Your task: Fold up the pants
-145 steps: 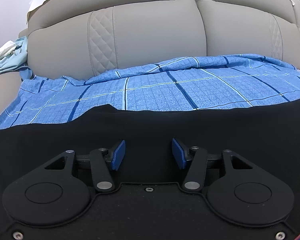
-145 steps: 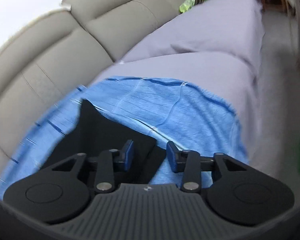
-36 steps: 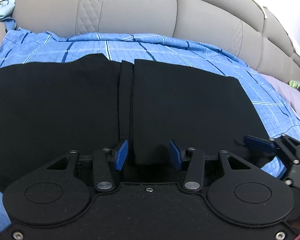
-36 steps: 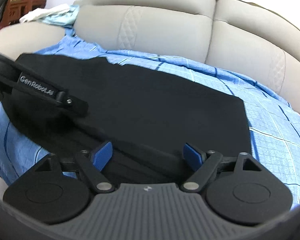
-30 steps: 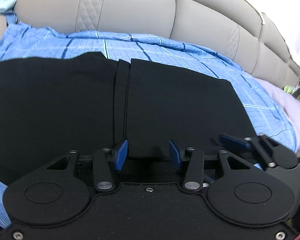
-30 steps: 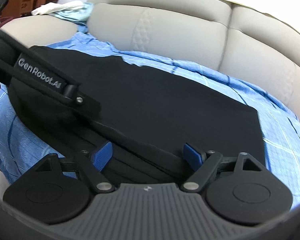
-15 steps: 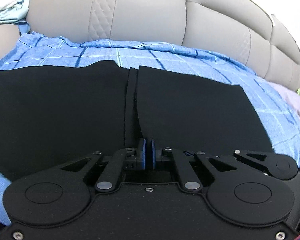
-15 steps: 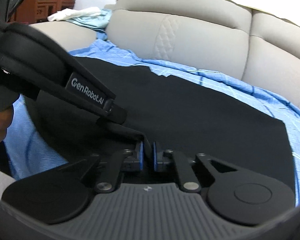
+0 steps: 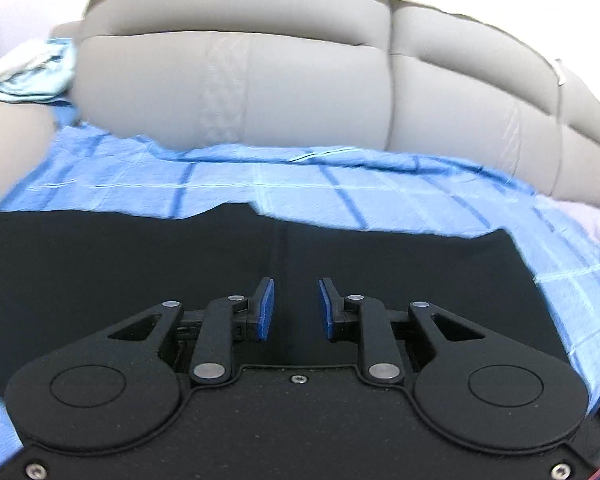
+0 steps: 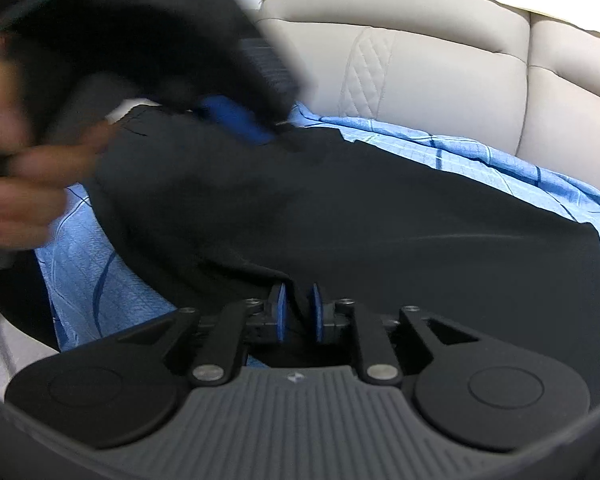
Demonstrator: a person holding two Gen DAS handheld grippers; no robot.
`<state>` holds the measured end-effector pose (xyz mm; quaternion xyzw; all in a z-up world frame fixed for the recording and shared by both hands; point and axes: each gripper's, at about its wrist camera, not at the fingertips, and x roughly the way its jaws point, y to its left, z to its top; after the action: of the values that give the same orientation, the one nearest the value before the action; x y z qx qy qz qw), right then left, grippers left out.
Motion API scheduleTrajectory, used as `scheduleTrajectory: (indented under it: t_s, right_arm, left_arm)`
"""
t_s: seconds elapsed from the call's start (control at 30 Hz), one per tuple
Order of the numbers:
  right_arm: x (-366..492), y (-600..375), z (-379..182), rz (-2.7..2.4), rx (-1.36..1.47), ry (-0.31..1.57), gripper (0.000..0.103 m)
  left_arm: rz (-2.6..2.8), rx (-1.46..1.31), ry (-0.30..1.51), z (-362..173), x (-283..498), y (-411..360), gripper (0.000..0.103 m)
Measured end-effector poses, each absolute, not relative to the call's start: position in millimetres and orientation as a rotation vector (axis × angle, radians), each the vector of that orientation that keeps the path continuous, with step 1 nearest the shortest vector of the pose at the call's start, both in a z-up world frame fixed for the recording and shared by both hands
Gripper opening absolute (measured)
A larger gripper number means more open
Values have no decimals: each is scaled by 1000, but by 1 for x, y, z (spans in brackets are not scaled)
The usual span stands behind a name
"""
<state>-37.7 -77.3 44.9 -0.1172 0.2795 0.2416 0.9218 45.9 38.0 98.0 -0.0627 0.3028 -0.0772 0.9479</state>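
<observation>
The black pants (image 9: pixel 140 280) lie flat on a blue checked sheet (image 9: pixel 340 196) on the sofa seat. In the left wrist view my left gripper (image 9: pixel 296 310) is open just above the pants, over the seam between the two legs, holding nothing. In the right wrist view my right gripper (image 10: pixel 298 312) is nearly shut on the near edge of the pants (image 10: pixel 380 232), with black cloth between its blue pads. The left gripper shows blurred at the upper left of that view (image 10: pixel 236 120), above the lifted cloth.
The grey sofa backrest (image 9: pixel 300 92) rises behind the sheet. Light blue and white cloth (image 9: pixel 28 72) lies on the left armrest. A person's hand (image 10: pixel 20 200) shows blurred at the left of the right wrist view. A lilac cover (image 9: pixel 588 220) lies at the far right.
My left gripper has opened and let go of the pants' edge, then moved up and forward. My right gripper stays closed on the pants, its pads slightly wider apart.
</observation>
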Motion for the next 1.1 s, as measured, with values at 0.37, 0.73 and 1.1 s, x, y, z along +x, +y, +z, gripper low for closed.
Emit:
scheduleTrajectory:
  t_s: [0.37,0.73,1.1]
  right_arm:
    - [-43,-117,57,448,-165,555,71]
    - [56,-213,67,-14,-73,574,54]
    - [132,-233,45,-82,-94,597,60]
  left_arm:
    - [-80,3,649,50,71,13,23]
    - [-84,26,610,45,63,13,25]
    - [-75,22,609,46,61,14,27]
